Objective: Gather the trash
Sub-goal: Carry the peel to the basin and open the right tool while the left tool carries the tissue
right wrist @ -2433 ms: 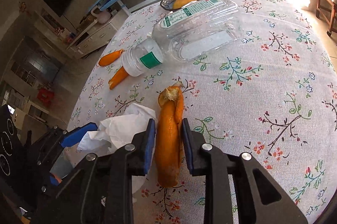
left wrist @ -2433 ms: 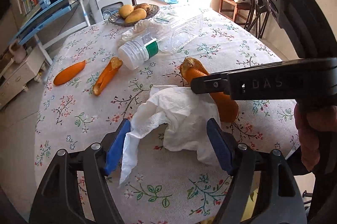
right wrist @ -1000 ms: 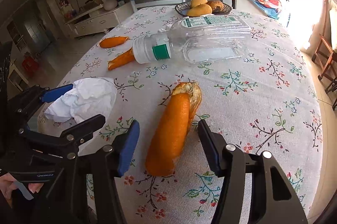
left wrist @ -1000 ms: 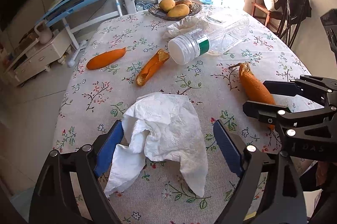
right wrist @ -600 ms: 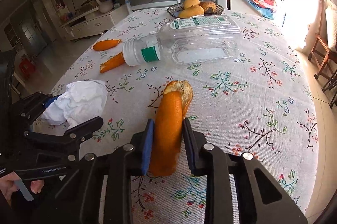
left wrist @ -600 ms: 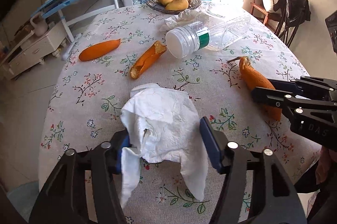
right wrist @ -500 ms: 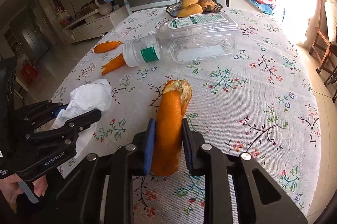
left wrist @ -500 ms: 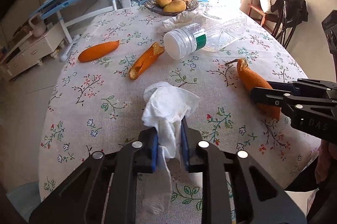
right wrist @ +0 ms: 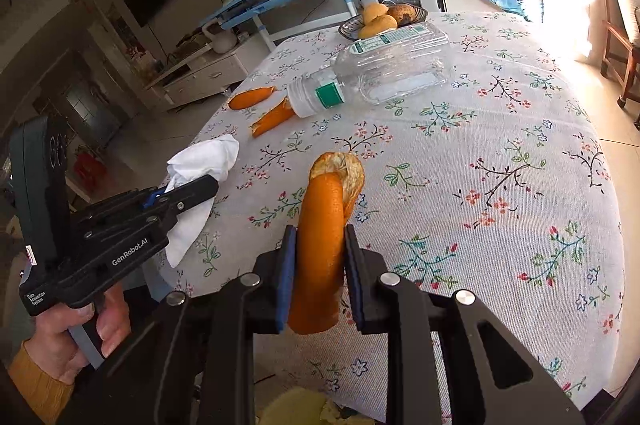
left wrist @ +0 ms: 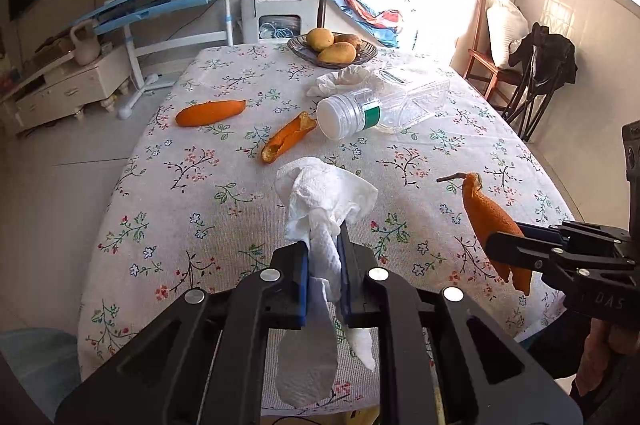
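The left claw (left wrist: 324, 265) is pressed together on a crumpled white tissue (left wrist: 324, 197), lifted just above the table (left wrist: 168, 209) near its front edge. The right claw (right wrist: 318, 265) pinches an orange peel (right wrist: 324, 225), its frayed tip pointing away over the flowered cloth. Farther back lie a clear plastic bottle (left wrist: 384, 109) on its side, two more peel pieces (left wrist: 210, 113) (left wrist: 286, 141), another crumpled tissue (left wrist: 344, 79) and a fruit bowl (left wrist: 332, 55); nothing lies between the claws and these. Only the right wrist view shows the hand (right wrist: 76, 341) gripping the left tool; only the left wrist view shows the second tissue behind the bottle.
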{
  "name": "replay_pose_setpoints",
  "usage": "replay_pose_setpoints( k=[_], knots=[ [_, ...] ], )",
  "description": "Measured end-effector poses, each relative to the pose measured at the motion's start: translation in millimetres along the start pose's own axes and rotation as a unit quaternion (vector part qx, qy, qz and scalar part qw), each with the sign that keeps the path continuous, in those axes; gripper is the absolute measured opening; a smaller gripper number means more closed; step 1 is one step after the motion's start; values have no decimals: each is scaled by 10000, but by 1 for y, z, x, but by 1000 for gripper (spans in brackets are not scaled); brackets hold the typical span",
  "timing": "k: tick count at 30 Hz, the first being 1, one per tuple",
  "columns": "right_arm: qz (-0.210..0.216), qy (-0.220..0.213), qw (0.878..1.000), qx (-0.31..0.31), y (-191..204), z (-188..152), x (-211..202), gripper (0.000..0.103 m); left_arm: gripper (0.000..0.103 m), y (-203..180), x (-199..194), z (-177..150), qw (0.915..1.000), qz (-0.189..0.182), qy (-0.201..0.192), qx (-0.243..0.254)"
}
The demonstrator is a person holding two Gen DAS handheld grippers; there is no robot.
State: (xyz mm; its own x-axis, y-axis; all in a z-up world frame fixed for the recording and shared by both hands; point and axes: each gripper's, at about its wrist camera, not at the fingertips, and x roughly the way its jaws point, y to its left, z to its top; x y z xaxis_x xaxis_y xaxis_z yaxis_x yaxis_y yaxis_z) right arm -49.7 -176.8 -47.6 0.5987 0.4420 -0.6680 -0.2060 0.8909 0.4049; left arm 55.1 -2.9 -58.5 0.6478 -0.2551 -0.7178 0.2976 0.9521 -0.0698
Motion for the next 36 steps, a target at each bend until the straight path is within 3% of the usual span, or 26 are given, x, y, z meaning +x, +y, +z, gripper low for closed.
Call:
replay_pose_setpoints(
  k=[10,19,27,36],
  knots=[
    [68,-63,10000,-18,6,-24,-25,24,12,4,-28,-15,9994,-55,-224,-258],
    [150,173,9997,-109,16,-54,-41,24,12,-10,-47,-40,9993,-90,-294,-226],
    [-59,820,9959,-386,29,-98,-40,24,12,-26,-54,-60,9996,-151,-222,-108],
    [-328,1711,9805,-907,44,-136,-19,25,12,-44,-60,-75,9996,-231,-168,37]
  ],
)
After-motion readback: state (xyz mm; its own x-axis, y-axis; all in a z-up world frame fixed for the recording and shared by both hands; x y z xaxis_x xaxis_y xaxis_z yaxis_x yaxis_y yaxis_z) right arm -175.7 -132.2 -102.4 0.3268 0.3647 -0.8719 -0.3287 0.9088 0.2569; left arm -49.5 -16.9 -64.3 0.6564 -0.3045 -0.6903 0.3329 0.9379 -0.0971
